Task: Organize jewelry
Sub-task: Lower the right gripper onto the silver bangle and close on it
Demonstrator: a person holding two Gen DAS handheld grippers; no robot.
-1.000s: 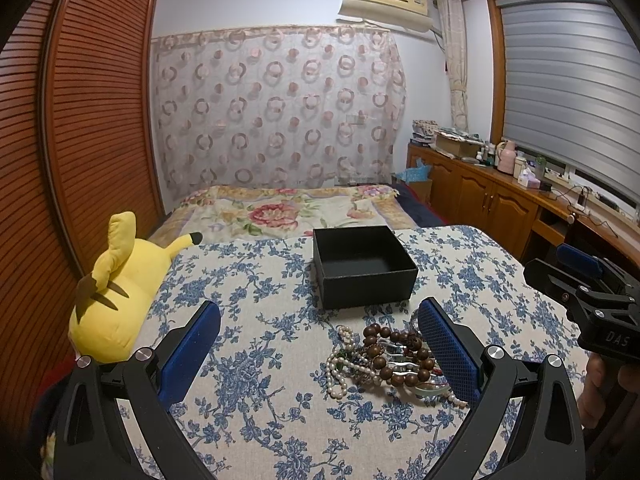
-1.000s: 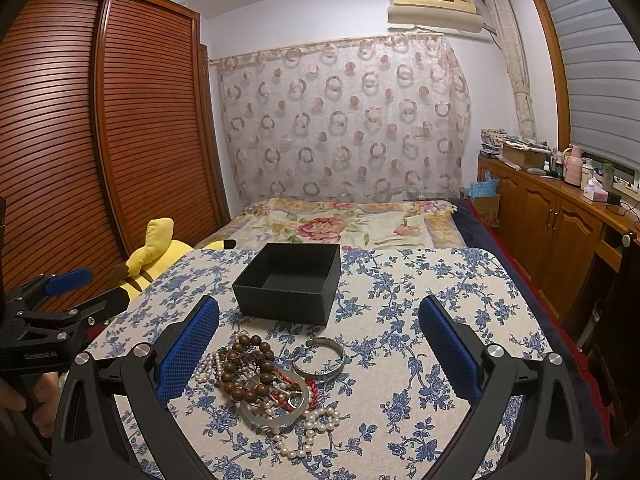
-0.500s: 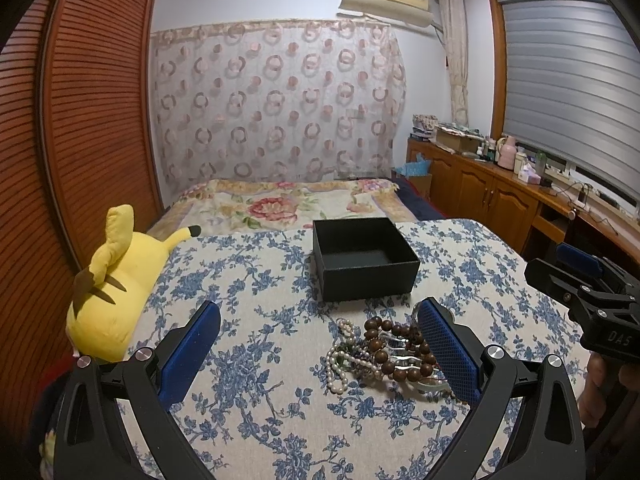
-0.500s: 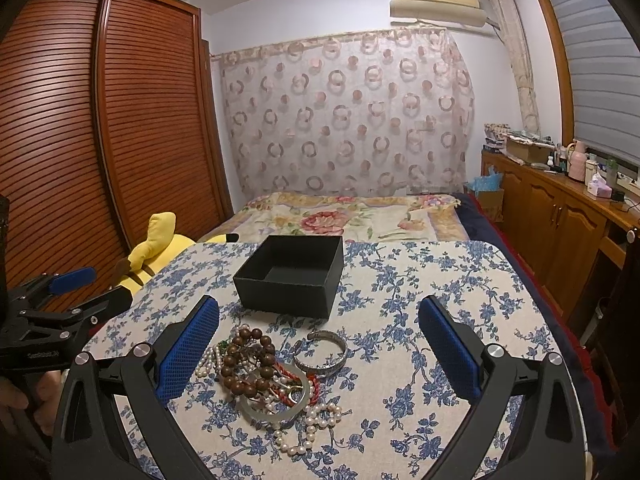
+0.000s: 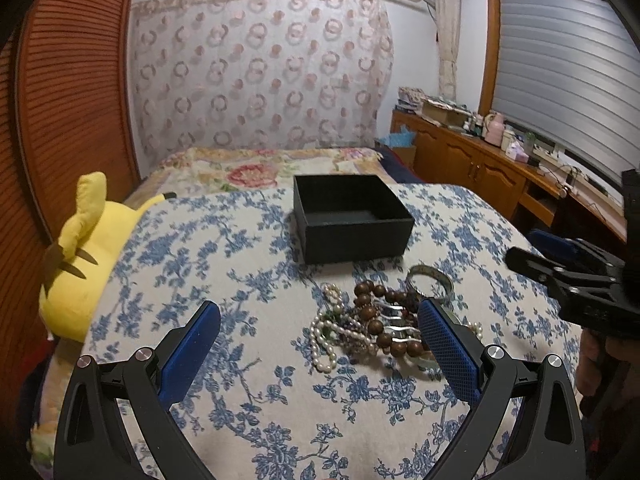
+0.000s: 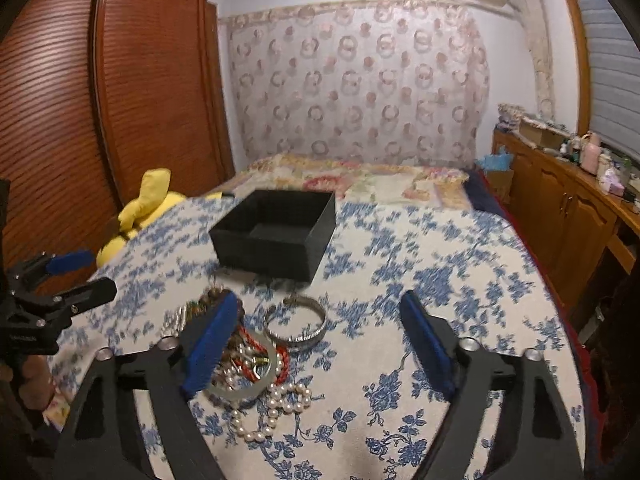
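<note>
A pile of jewelry (image 5: pixel 372 324) lies on the blue-flowered tablecloth: brown wooden beads (image 5: pixel 366 300), pearl strands (image 5: pixel 322 344) and a silver bangle (image 5: pixel 430 280). An open, empty black box (image 5: pixel 352 216) stands just behind it. My left gripper (image 5: pixel 320 344) is open above the cloth, its right finger beside the pile. My right gripper (image 6: pixel 320 340) is open and low over the pile (image 6: pixel 248 360), the silver bangle (image 6: pixel 296 322) between its fingers. The black box (image 6: pixel 276 232) stands behind.
A yellow plush toy (image 5: pixel 80 256) lies off the table's left edge. A bed (image 5: pixel 264 164) stands behind the table. Wooden cabinets (image 5: pixel 480 168) with clutter line the right wall. A slatted wooden wardrobe (image 6: pixel 100 100) fills the left.
Both grippers have moved forward and down toward the jewelry pile. The right gripper has closed in over the silver bangle, and its view is blurred from motion.
</note>
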